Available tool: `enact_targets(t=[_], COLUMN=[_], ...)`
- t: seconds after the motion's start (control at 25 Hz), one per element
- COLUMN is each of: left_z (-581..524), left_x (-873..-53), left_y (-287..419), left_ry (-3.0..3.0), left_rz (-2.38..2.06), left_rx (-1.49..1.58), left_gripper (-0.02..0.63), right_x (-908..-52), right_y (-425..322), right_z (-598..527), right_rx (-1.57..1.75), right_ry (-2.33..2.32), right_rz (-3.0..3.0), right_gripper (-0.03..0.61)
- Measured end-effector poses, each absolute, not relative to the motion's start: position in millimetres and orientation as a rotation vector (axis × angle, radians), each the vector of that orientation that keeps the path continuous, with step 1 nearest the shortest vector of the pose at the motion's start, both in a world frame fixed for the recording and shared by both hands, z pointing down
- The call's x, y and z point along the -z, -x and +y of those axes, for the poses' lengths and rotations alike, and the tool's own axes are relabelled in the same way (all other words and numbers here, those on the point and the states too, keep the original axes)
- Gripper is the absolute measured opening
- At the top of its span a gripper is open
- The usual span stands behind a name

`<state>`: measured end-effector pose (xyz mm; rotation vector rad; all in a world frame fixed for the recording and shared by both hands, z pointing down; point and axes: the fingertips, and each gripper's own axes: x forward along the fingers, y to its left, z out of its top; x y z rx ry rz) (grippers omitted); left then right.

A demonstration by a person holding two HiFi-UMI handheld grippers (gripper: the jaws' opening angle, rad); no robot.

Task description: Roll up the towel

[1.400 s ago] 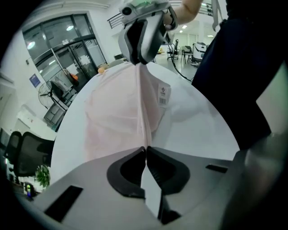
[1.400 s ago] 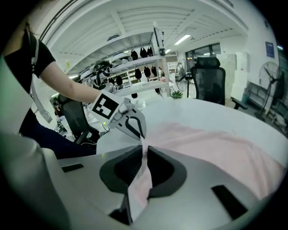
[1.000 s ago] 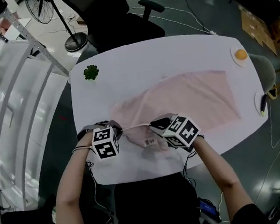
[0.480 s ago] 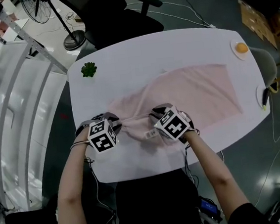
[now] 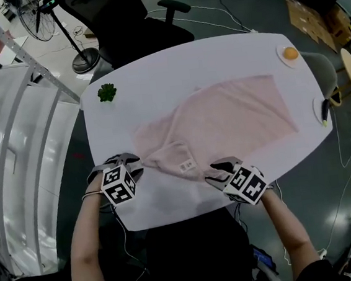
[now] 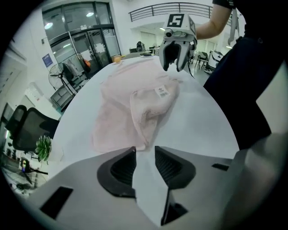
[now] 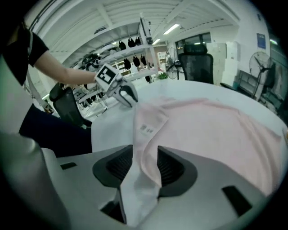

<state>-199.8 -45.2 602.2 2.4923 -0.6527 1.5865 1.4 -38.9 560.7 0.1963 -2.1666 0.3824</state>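
Head view: a pale pink cloth towel [image 5: 229,115] lies spread on the white oval table [image 5: 155,70], its near edge loosely rolled.

Left gripper view: the left gripper [image 6: 145,158] has just been opening; its jaws stand released, with the towel's corner at their tips.

Right gripper view: the right gripper [image 7: 145,161] has also just been opening, and the towel's edge lies loose between its parted jaws.

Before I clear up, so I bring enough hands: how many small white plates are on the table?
2. One plate at the far right corner of the table holds an orange thing; the other plate sits at its right edge with a dark item. The towel could hide more.
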Motion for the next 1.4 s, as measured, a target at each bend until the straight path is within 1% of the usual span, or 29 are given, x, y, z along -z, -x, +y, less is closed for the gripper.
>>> enact_targets(t=[0.16, 0.2, 0.28, 0.48, 0.6, 0.76, 0.96, 1.0, 1.04, 1.08, 1.16, 1.2, 1.24, 1.4], left_z=[-53, -55, -58, -57, -56, -54, -55, -55, -56, -56, -56, -55, -53, -30], left_x=[-608, -610, -612, -613, -611, -607, -614, -615, -615, -614, -608, -604, -600, -591], left_y=[189, 188, 186, 187, 192, 202, 205, 204, 204, 205, 209, 212, 213, 197], left_ry=[-2.578, -2.593, -2.617, -2.635, -2.632, -2.622, -2.605, -2.607, -2.610, -2.611, -2.611, -2.618, -2.635, -2.750], left_rz=[-0.644, -0.642, -0.611, -0.569, -0.560, -0.533, -0.504, -0.512, -0.530, -0.553, -0.593, -0.602, -0.602, -0.483], left_rx=[-1.696, -1.734, -1.815, -1.866, -1.888, -1.948, -2.015, -2.010, -1.992, -1.962, -1.906, -1.892, -1.887, -1.871], left_gripper=[0.100, 0.070, 0.051, 0.034, 0.031, 0.028, 0.028, 0.029, 0.031, 0.042, 0.131, 0.172, 0.198, 0.201], right_x=[-593, -597, -601, -605, -608, -603, -607, -607, -607, -606, -600, -595, -591, -582], right_y=[-8, -9, -10, -11, -13, -22, -28, -27, -25, -24, -23, -22, -21, -3], right_z=[-10, -8, -10, -17, -11, -2, 2, 3, 4, 6, 8, 8, 9, 15], right_rx=[-0.337, -0.328, -0.315, -0.299, -0.285, -0.327, -0.326, -0.319, -0.307, -0.287, -0.215, -0.170, -0.129, -0.030], right_ry=[-0.234, -0.254, -0.302, -0.366, -0.350, -0.367, -0.380, -0.377, -0.370, -0.361, -0.349, -0.347, -0.346, -0.317], right_rz=[-2.099, -2.093, -2.088, -2.077, -2.053, -2.057, -2.031, -2.027, -2.023, -2.021, -2.029, -2.034, -2.040, -2.079], right_gripper=[0.158, 0.142, 0.115, 0.092, 0.036, 0.020, 0.027, 0.047, 0.082, 0.125, 0.179, 0.186, 0.186, 0.186])
